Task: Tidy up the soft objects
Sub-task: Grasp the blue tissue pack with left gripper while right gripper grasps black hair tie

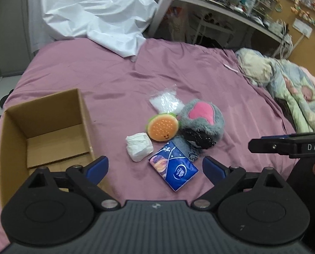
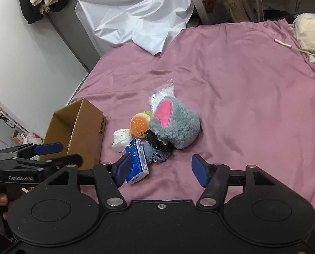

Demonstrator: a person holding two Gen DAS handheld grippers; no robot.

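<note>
A cluster of soft objects lies mid-bed: a blue tissue pack (image 1: 172, 167) (image 2: 137, 163), a white crumpled wad (image 1: 138, 147) (image 2: 121, 138), an orange burger plush (image 1: 162, 128) (image 2: 140, 125), a grey-and-pink plush (image 1: 202, 119) (image 2: 175, 123), a black lacy item (image 1: 197, 140) (image 2: 158, 144), a grey-blue cloth (image 1: 184, 148) (image 2: 154, 154) and a clear bag of white beads (image 1: 166, 101) (image 2: 161, 94). An open cardboard box (image 1: 45, 131) (image 2: 77, 131) stands to their left. My left gripper (image 1: 155, 168) is open, just short of the tissue pack. My right gripper (image 2: 160, 172) is open, near the pack.
The pink bedsheet (image 1: 115, 78) (image 2: 242, 84) has a white plastic sheet (image 1: 94, 17) (image 2: 136, 14) at its far end and a crumpled quilt (image 1: 284, 89) on the right. A cluttered desk (image 1: 221, 6) stands beyond. The right gripper also shows in the left wrist view (image 1: 284, 146).
</note>
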